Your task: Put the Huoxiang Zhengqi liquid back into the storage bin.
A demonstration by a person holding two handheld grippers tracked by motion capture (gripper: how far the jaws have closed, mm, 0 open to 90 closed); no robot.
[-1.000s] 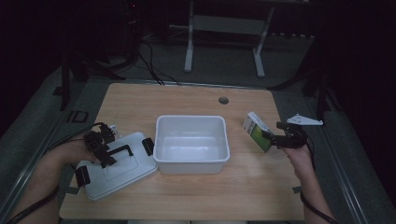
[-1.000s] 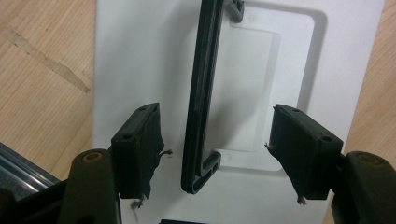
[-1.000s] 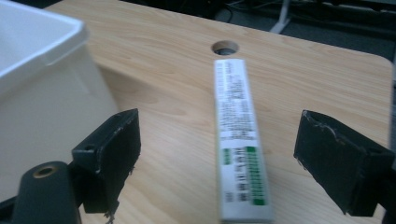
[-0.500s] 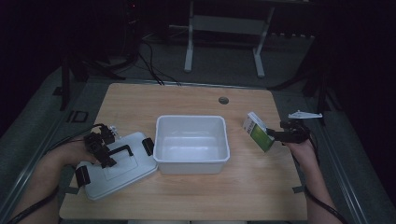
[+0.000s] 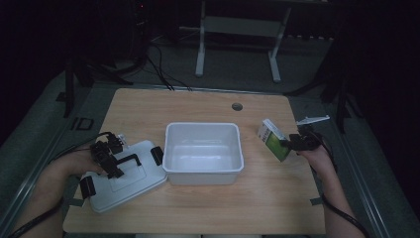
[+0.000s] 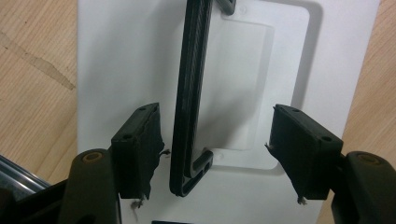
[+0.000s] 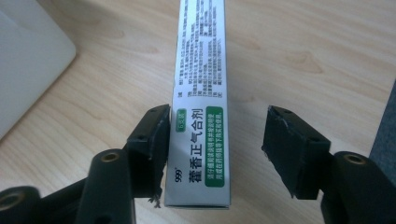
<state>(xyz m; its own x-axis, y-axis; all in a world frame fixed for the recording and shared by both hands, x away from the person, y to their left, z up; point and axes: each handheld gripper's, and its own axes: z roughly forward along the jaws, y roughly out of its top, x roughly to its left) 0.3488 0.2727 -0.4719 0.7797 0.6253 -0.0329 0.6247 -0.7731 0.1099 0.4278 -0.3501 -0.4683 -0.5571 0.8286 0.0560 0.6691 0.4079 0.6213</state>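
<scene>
The surface (image 5: pixel 208 210) is a pale wooden top with a small round hole (image 5: pixel 237 106) near its far edge. The room around it is very dark. Behind the surface stands a grey metal frame (image 5: pixel 237 29) on the floor, with black cables (image 5: pixel 158 74) lying beside it.

The right claw (image 5: pixel 288 144) has a green and white medicine box (image 5: pixel 273 140) between its two jaws. In the right claw's own view the box (image 7: pixel 200 107) stands on its thin edge on the wood. The left jaw touches one side of the box. The right jaw is apart from the other side, with a gap you can see. The jaws have just been closing in on the box, but they are not clamped on it.

The left claw (image 5: pixel 110 159) hangs over a white lid (image 5: pixel 124 181) that lies flat on the surface. Its jaws stand apart, and the lid's black handle (image 6: pixel 189 93) sits between them, just beside the left jaw and well apart from the right one.

A white tub (image 5: pixel 171 148) sits between the two claws, touching the lid.
</scene>
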